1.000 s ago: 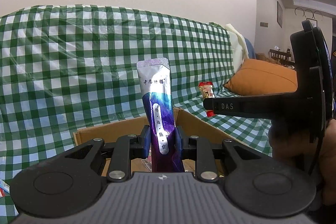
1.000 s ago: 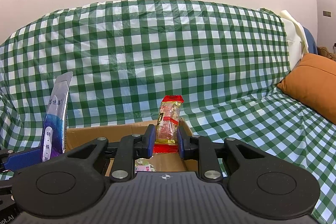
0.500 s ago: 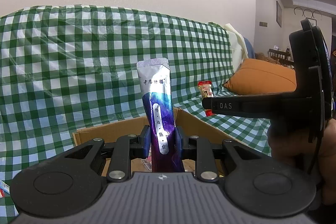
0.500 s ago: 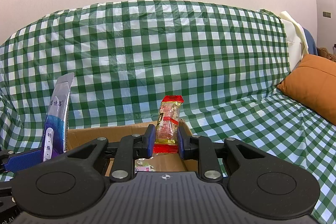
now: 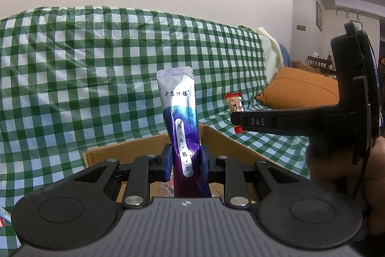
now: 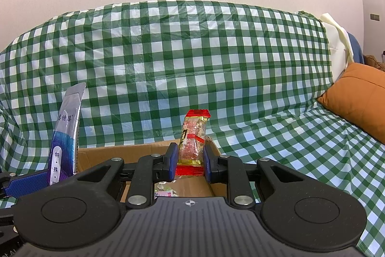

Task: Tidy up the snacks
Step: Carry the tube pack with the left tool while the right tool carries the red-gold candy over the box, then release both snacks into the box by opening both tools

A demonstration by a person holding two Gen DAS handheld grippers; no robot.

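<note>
My left gripper [image 5: 185,161] is shut on a tall silver and purple snack pouch [image 5: 181,122] that stands upright above an open cardboard box [image 5: 134,151]. My right gripper [image 6: 190,161] is shut on a small red and clear snack packet [image 6: 193,139], held upright over the same box [image 6: 125,153]. The pouch also shows at the left of the right wrist view [image 6: 65,136]. The red packet shows in the left wrist view [image 5: 234,101], partly behind the right gripper's finger. Several wrapped snacks [image 6: 164,189] lie inside the box.
The box rests on a sofa covered by a green and white checked cloth [image 6: 192,64]. An orange cushion [image 6: 361,93] lies at the right. A small packet [image 5: 4,219] lies on the cloth at the far left. A white wall is behind.
Both grippers have barely moved. The right gripper with the red packet has drifted slightly left in the left wrist view.
</note>
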